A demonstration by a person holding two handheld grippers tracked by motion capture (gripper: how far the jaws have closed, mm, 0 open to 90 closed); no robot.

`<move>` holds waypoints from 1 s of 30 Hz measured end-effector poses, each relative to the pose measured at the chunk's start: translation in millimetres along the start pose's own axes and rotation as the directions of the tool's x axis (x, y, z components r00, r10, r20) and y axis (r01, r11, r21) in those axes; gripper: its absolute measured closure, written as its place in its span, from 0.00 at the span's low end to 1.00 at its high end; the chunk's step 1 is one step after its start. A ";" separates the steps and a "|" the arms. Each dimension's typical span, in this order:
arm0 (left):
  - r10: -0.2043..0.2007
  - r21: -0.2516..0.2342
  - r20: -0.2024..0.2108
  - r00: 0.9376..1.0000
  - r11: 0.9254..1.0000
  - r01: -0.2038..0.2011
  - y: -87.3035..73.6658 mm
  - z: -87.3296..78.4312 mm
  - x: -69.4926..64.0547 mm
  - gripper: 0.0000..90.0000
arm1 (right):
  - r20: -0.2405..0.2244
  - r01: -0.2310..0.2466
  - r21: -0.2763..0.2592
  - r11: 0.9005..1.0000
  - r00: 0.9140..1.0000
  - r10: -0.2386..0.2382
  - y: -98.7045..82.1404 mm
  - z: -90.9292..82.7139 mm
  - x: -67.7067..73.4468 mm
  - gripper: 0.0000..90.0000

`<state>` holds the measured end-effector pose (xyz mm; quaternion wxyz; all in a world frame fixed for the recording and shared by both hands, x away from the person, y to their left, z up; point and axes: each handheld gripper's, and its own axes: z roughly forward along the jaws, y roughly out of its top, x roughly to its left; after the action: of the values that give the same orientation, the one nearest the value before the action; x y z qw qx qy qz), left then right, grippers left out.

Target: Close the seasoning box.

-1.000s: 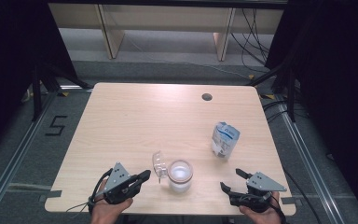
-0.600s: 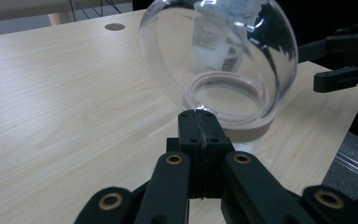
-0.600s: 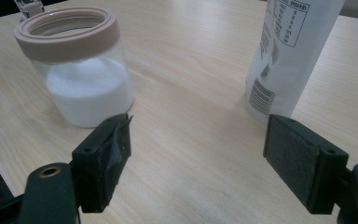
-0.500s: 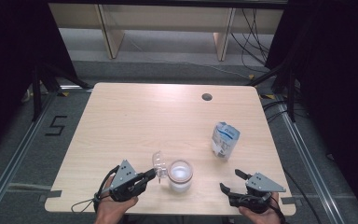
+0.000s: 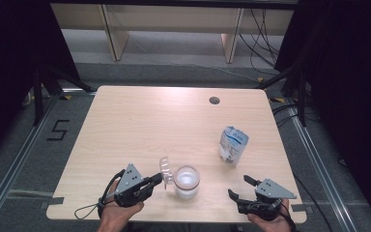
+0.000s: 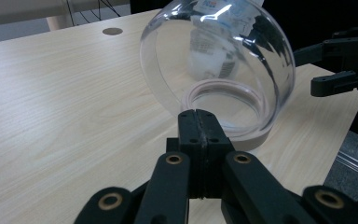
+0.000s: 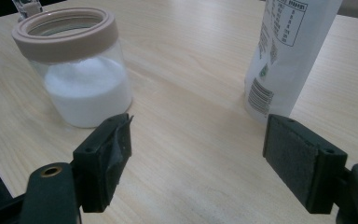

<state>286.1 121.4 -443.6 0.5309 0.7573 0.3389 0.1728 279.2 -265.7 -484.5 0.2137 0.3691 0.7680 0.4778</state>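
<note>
The left hand-held gripper (image 5: 158, 179) is seen at lower left of the high view, jaws fully closed and pressed together, tips right at the clear lid (image 5: 164, 169) of the jar (image 5: 187, 181). In the left gripper view the closed tips (image 6: 199, 122) sit at the base of the lid (image 6: 214, 60), which stands raised and tilted beside the jar's beige rim (image 6: 242, 135). Whether a lid tab is pinched between the jaws cannot be told.

The jar is placed at lower centre of the high view on the tabletop (image 5: 140, 125), near its front edge. In the right gripper view the jar (image 7: 77, 70) is seen at upper left, open-topped, holding white powder to about half height.

The right hand-held gripper (image 5: 241, 187) is seen at lower right of the high view, jaws spread wide, nothing held. In its own view the gap (image 7: 198, 144) between the pads is over bare wood.

A white pouch (image 5: 233, 144) stands upright at right of centre in the high view, apart from the jar; it (image 7: 293, 51) is at upper right in the right gripper view. A dark round hole (image 5: 214, 100) is seen in the tabletop at upper right.
</note>
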 end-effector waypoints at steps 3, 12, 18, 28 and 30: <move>0.012 0.008 -0.001 1.000 1.000 -0.012 0.9 -0.5 -0.8 0.99 | -0.007 -0.011 -0.002 1.000 1.000 0.011 -0.1 0.6 0.5 0.27; 0.020 0.005 0.006 1.000 1.000 -0.020 1.8 3.3 -4.0 0.99 | 0.001 -0.029 0.010 1.000 1.000 0.029 -0.3 -0.5 1.9 0.28; 0.036 0.016 0.014 0.999 0.999 -0.036 1.8 6.9 -8.5 0.99 | 0.001 -0.017 0.016 1.000 1.000 0.017 0.0 -0.4 1.6 0.28; 0.033 0.015 0.047 0.998 0.999 -0.034 0.3 13.4 -12.5 0.96 | -0.010 -0.022 0.012 1.000 1.000 0.022 -0.4 0.4 1.3 0.28; 0.035 0.025 0.058 0.998 0.999 -0.037 -1.4 12.6 -11.8 0.90 | -0.014 -0.023 0.009 1.000 1.000 0.023 -0.5 0.3 1.2 0.28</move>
<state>285.0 104.8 -448.5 0.5273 0.7748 0.3119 0.1560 278.5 -264.7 -485.0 0.2013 0.3754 0.7673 0.4794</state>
